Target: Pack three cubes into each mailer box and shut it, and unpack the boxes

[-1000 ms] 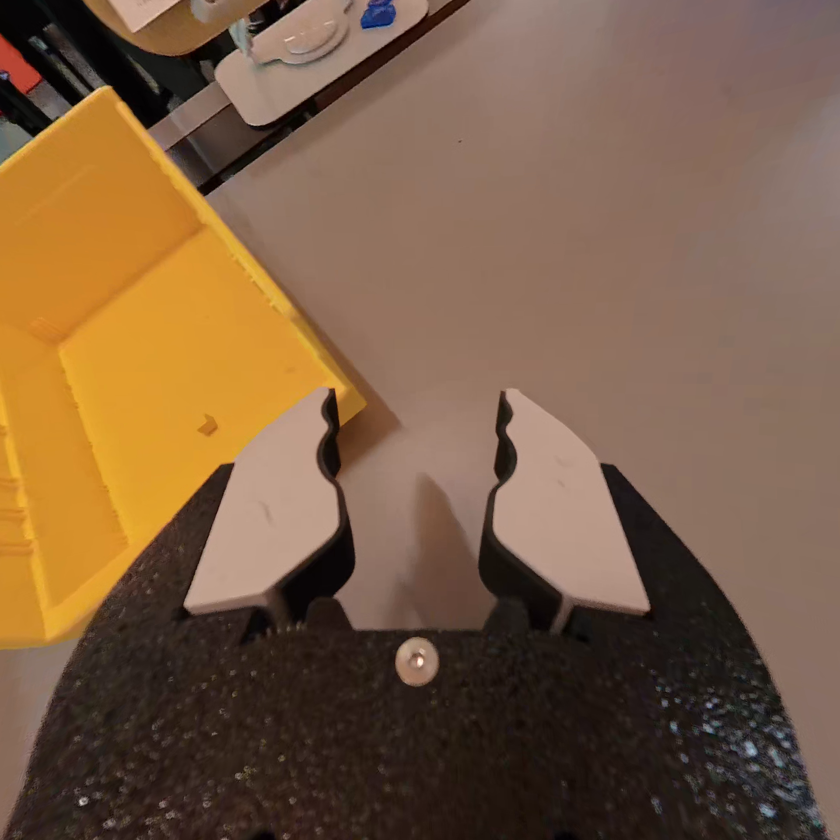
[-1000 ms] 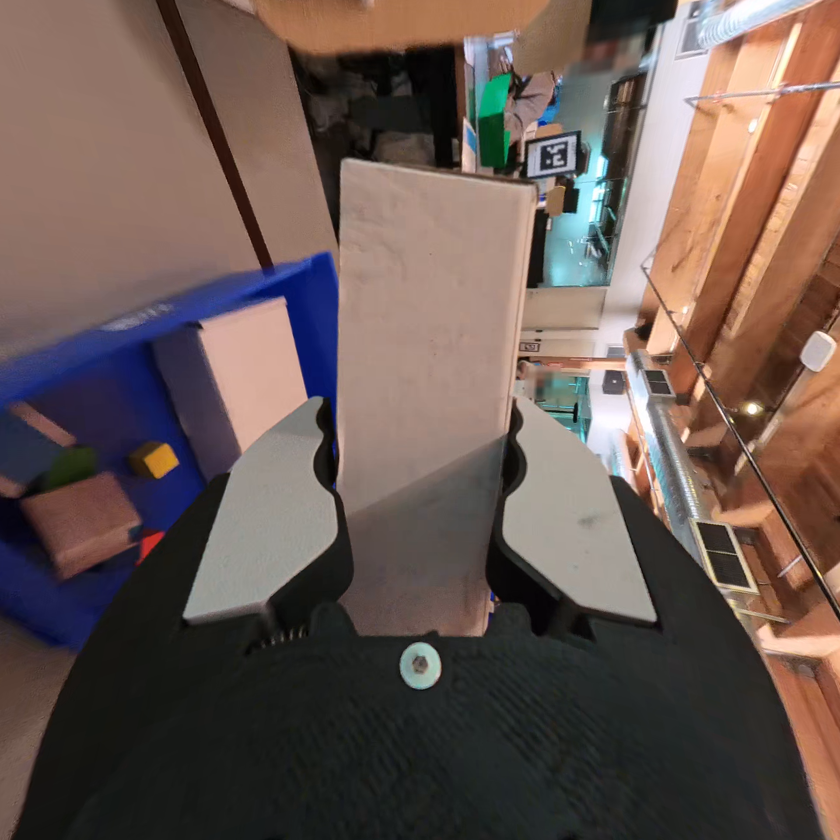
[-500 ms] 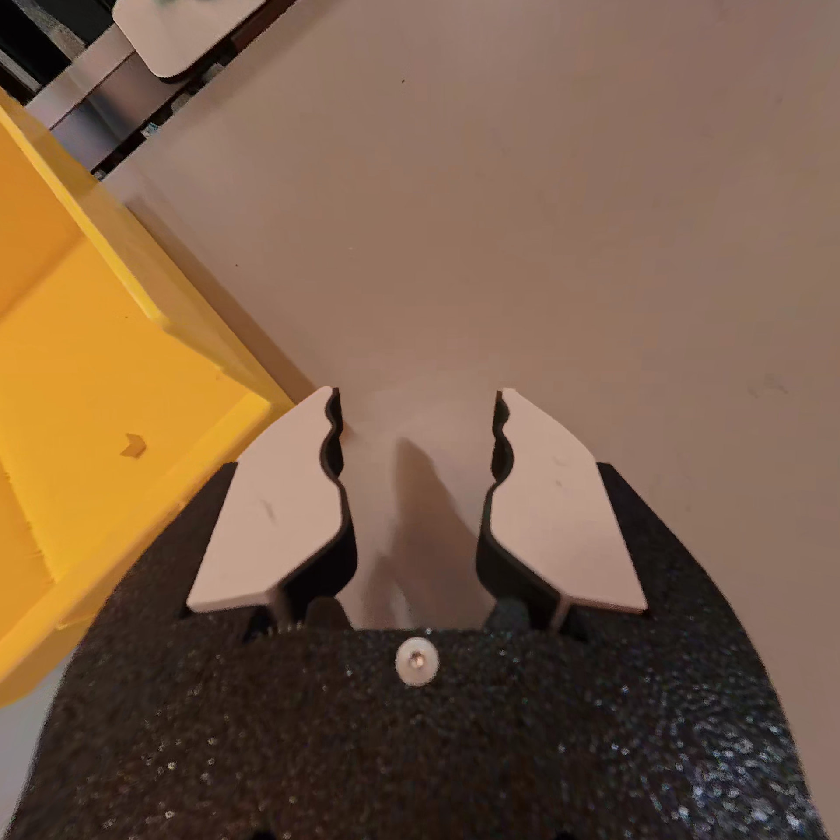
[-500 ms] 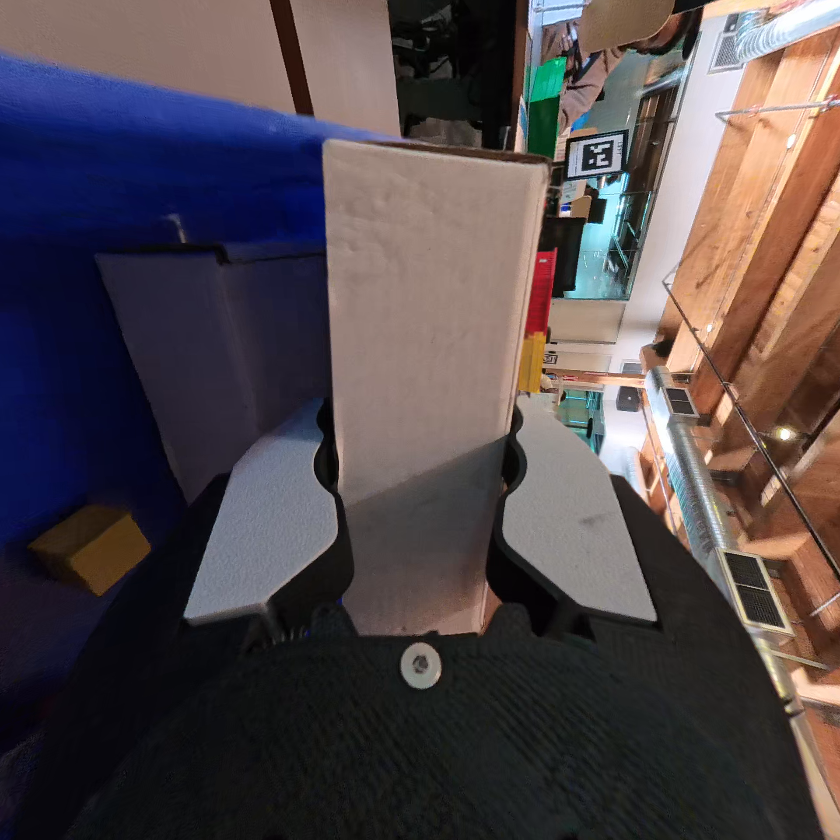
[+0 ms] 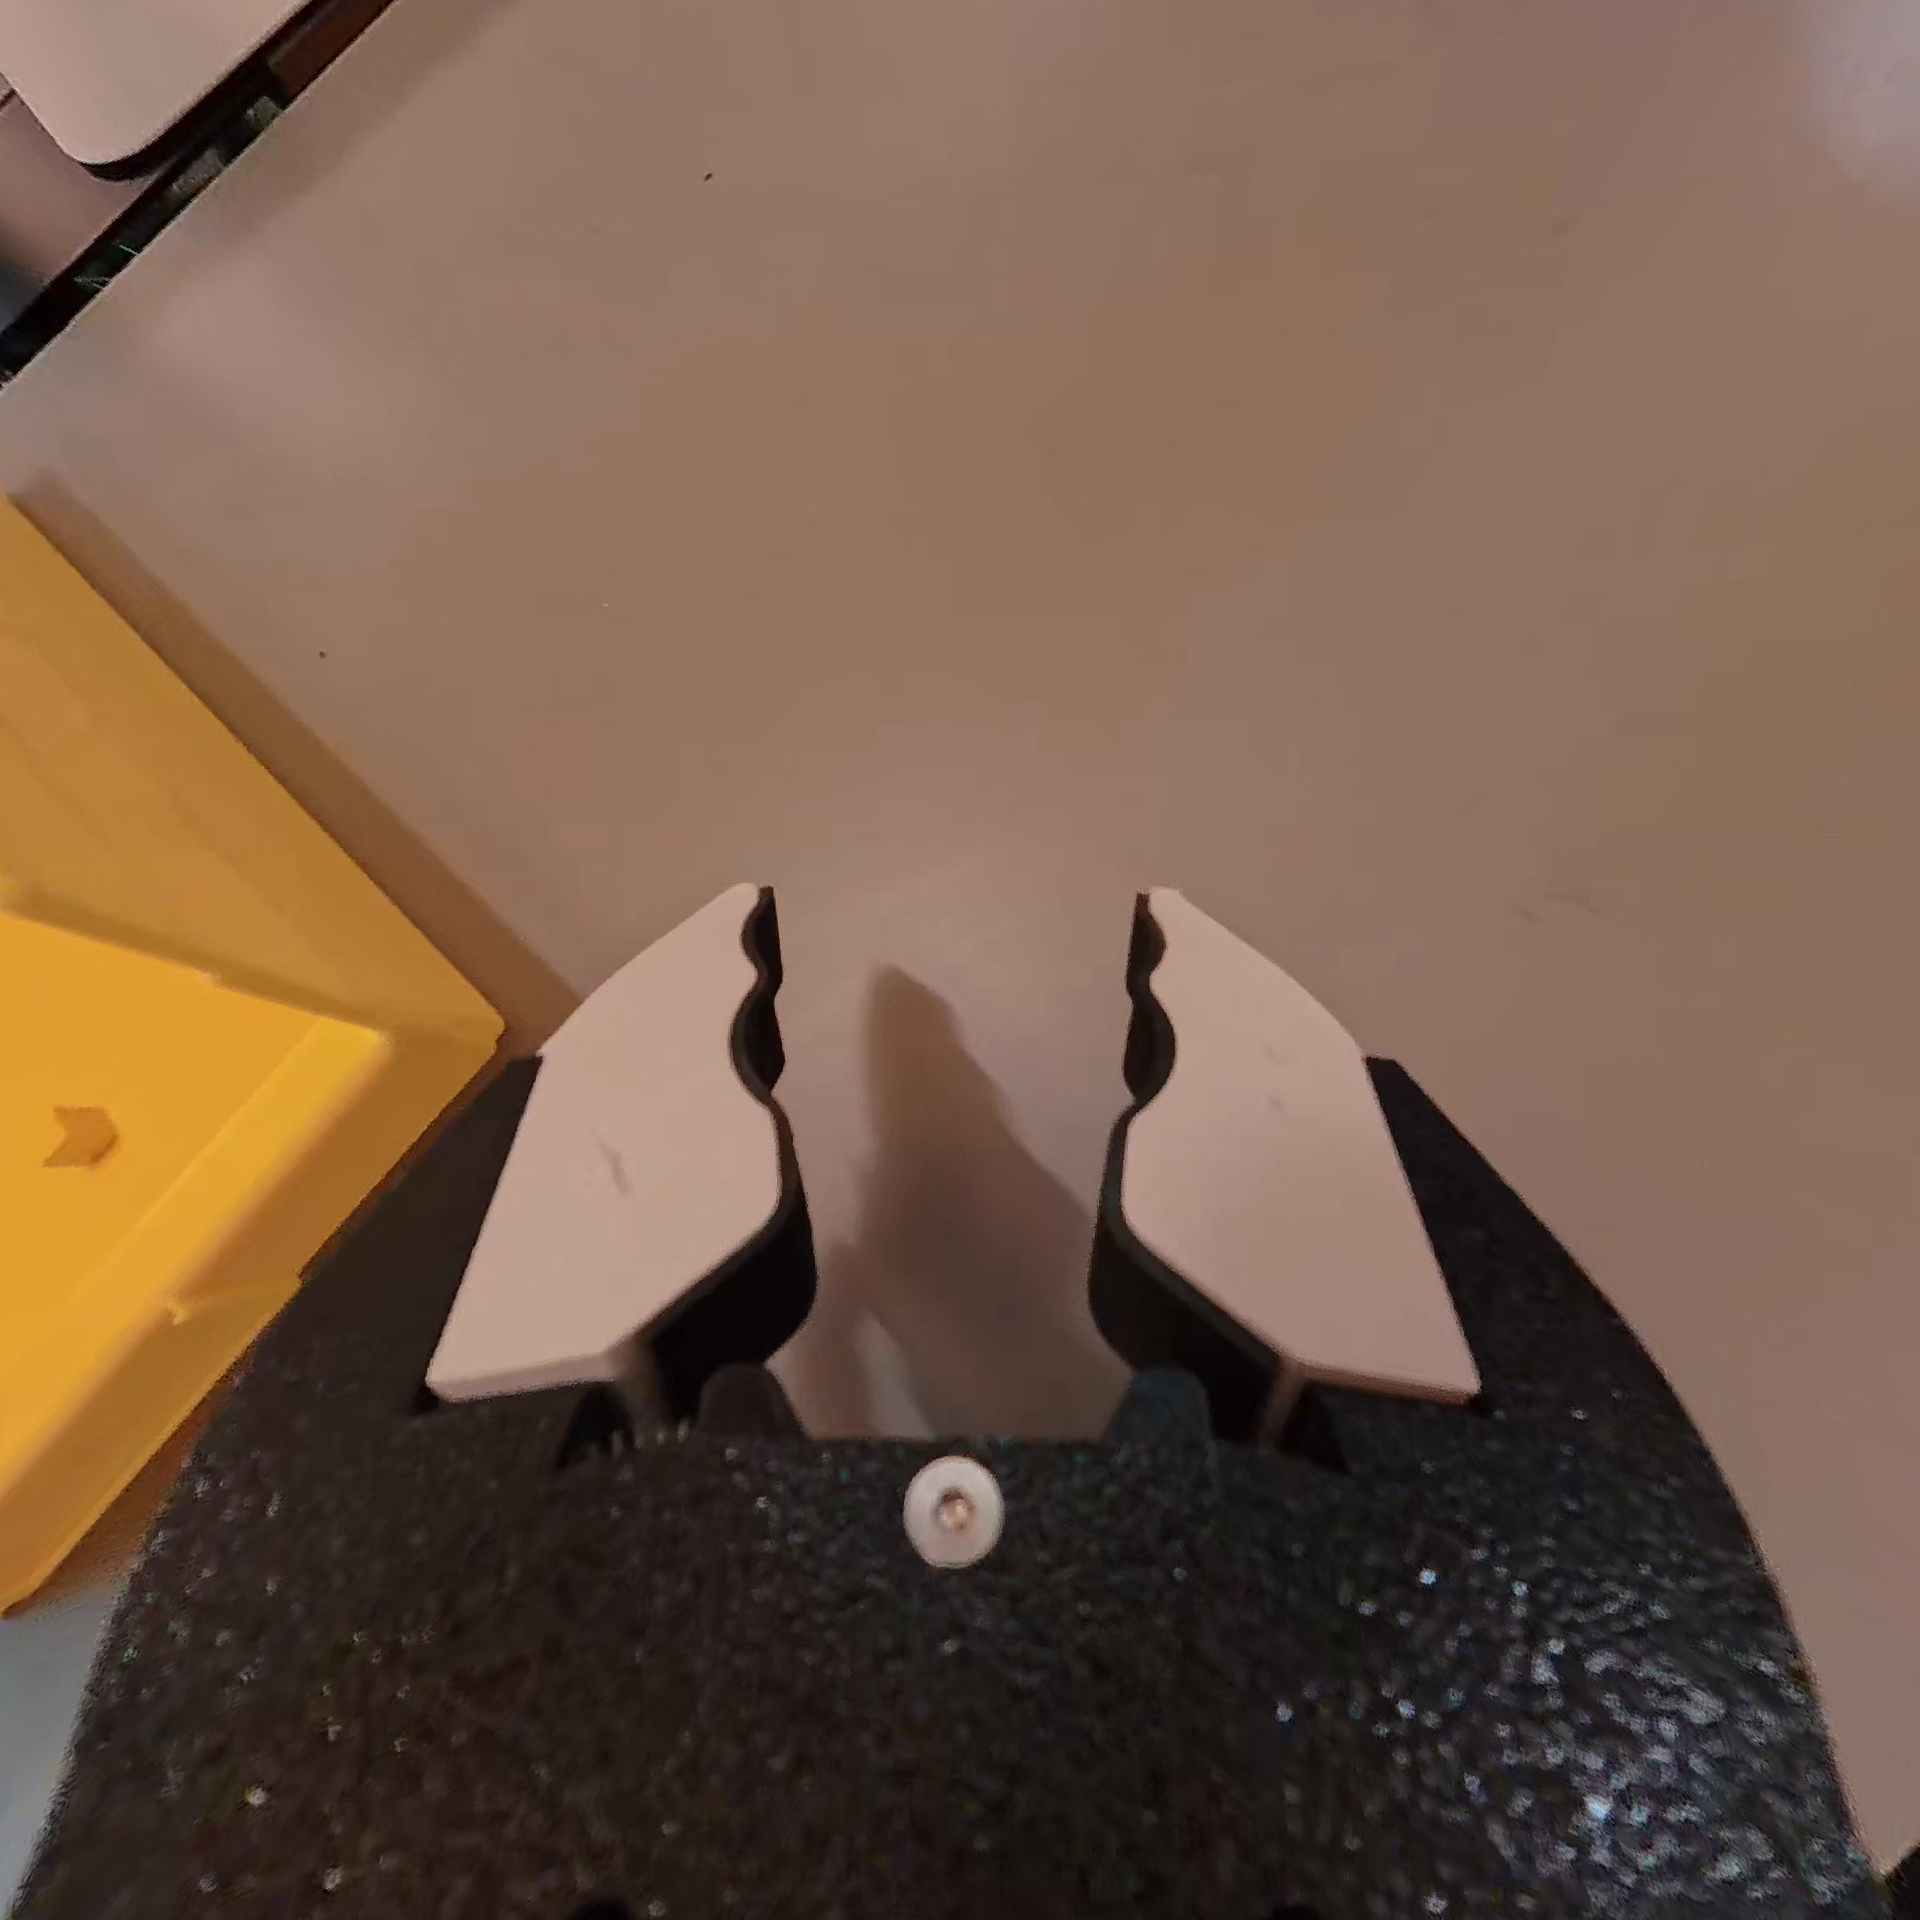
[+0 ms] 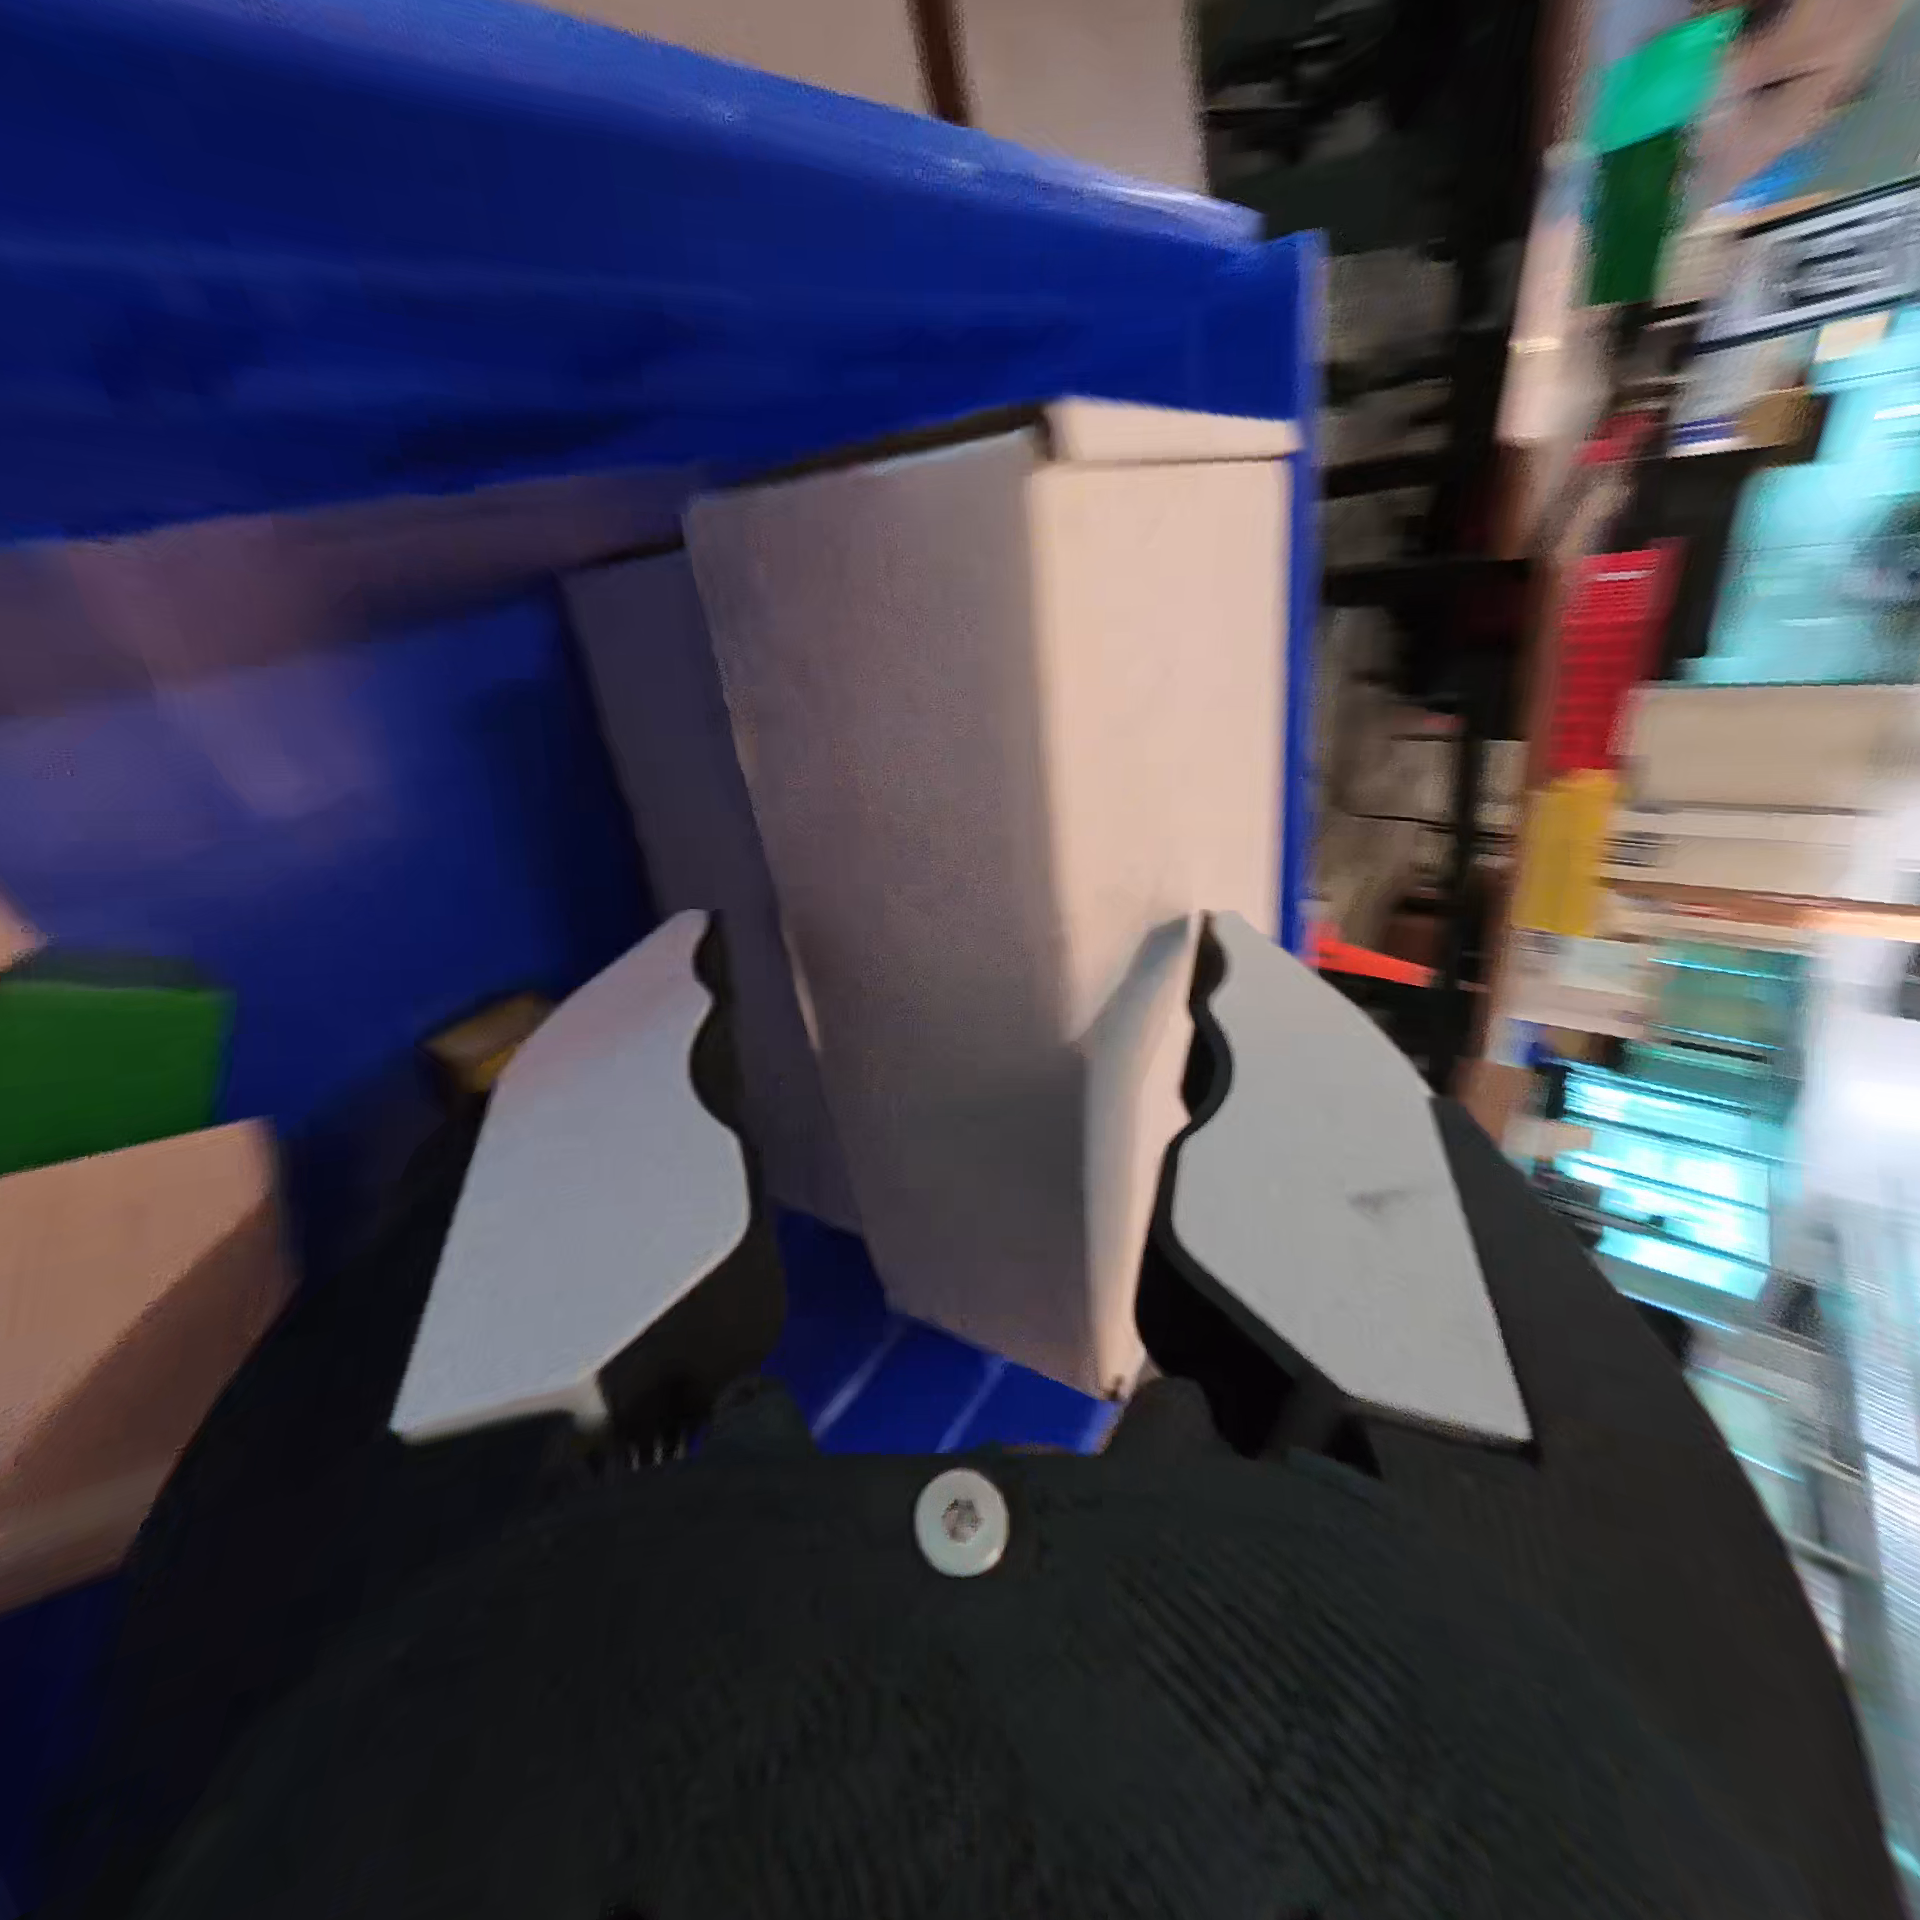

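- The right gripper [image 6: 956, 925] is standing with its fingers spread wide, over the blue bin [image 6: 436, 312]. A white mailer box [image 6: 987, 831] is lying tilted between the fingers. It seems to be touching only the right finger, with a clear gap at the left one, so I judge that the grip is released and the box is dropping or leaning into the bin.
- A second white box [image 6: 665, 790] is standing just behind the first one, against the bin wall.
- Loose pieces are lying in the bin at the left: a green cube [image 6: 104, 1060], a small yellow cube [image 6: 483, 1039] and a brown block [image 6: 125, 1340]. The picture is blurred, so I cannot tell if the boxes are full or empty.
- The left gripper [image 5: 951, 904] is hovering with its fingers apart and nothing between them, above the bare table [image 5: 1143, 468]. The yellow bin [image 5: 156, 1091] is sitting beside it at the left, and the visible part of it is showing nothing inside.
- My judgement: with cubes loose in the bin, packing or unpacking work is remaining, but how much I cannot say.
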`<state>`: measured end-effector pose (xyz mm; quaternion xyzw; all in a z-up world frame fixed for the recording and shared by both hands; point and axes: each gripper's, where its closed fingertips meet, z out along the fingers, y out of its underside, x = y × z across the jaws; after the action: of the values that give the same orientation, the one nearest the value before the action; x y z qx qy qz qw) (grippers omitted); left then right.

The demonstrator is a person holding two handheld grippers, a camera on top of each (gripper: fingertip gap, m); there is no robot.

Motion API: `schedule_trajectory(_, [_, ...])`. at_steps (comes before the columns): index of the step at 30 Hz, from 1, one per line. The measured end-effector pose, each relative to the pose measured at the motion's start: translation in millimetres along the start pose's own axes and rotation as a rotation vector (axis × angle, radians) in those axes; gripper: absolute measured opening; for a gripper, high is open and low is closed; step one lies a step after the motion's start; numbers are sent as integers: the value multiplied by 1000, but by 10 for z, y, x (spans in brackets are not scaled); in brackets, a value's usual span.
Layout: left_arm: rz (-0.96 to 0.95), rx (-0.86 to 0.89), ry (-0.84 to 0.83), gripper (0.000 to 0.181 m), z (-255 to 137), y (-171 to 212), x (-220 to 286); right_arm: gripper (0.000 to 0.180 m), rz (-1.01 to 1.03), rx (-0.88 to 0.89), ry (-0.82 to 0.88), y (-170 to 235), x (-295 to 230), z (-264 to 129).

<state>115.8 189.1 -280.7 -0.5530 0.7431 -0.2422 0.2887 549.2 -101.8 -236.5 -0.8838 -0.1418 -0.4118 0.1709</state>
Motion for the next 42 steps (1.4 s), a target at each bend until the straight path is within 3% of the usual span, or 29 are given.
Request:
schedule_trajectory(1, [-7, 3, 10, 64, -4, -14, 22, 91, 41, 7, -68, -8, -66, -23])
schedule_trajectory(4, [-31, 22, 49, 64, -13, -73, 107, 74, 129, 8, -72, -5, -9, -109])
schedule_trajectory(8, [-70, 58, 100, 64, -3, -215, 280, 83, 294, -8, -6, 30, 31, -411])
schedule_trajectory(10, [-92, 105, 150, 64, 21, -371, 433, 82, 508, 31, 51, 0, 30, -707])
schedule_trajectory(14, [-151, 153, 213, 71, 168, -809, 676, 84, 808, 252, 48, -318, -253, -1421])
schedule_trajectory(18, [-154, 217, 337, 79, 279, -1520, 1041, 85, 974, 321, 33, -449, -590, -1741])
schedule_trajectory(22, [-118, 190, 497, 85, 339, -2199, 1488, 90, 986, 356, 83, -499, -659, -1885])
schedule_trajectory(28, [-140, 15, 447, 87, 918, -2879, 1559, 88, 976, 316, 177, -285, -490, -1983])
schedule_trajectory(35, [-324, -296, 345, 82, 1746, -3017, 1546, 85, 1052, 339, 197, -22, -431, -2097])
schedule_trajectory(40, [-399, -386, 313, 80, 2094, -3001, 1656, 82, 1090, 351, 191, 119, -443, -2129])
schedule_trajectory(42, [-439, -388, 300, 72, 2184, -3030, 1670, 82, 1098, 343, 195, 185, -448, -2120])
